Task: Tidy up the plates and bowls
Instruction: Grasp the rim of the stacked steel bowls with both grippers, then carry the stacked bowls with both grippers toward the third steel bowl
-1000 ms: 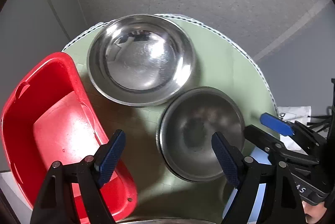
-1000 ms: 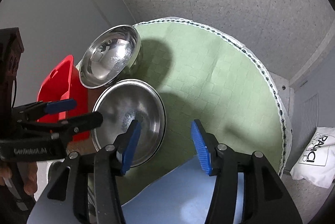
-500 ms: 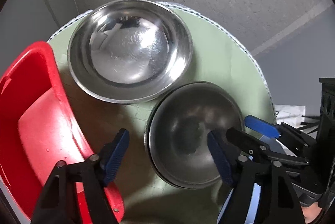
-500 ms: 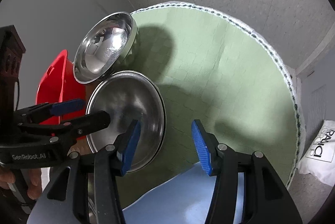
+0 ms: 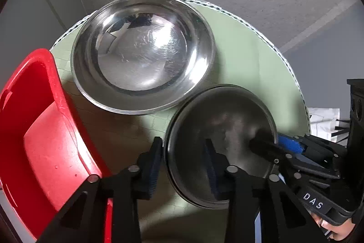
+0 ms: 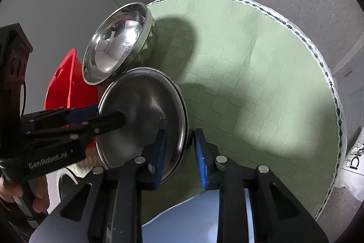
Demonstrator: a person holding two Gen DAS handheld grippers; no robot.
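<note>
A: What's on the green mat (image 6: 261, 74)?
B: The red tub (image 5: 38, 129), a steel bowl (image 5: 143, 52), then the steel plate (image 5: 218, 140) beside it.
A: And the claws?
B: My left gripper (image 5: 184, 162) and right gripper (image 6: 179, 152) are closing over opposite rims of the plate. I judge sorting barely begun; nothing's stacked yet

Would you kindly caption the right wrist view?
Both claws closing on the rim of a flat round steel plate beside a steel bowl on a green mat.
</note>
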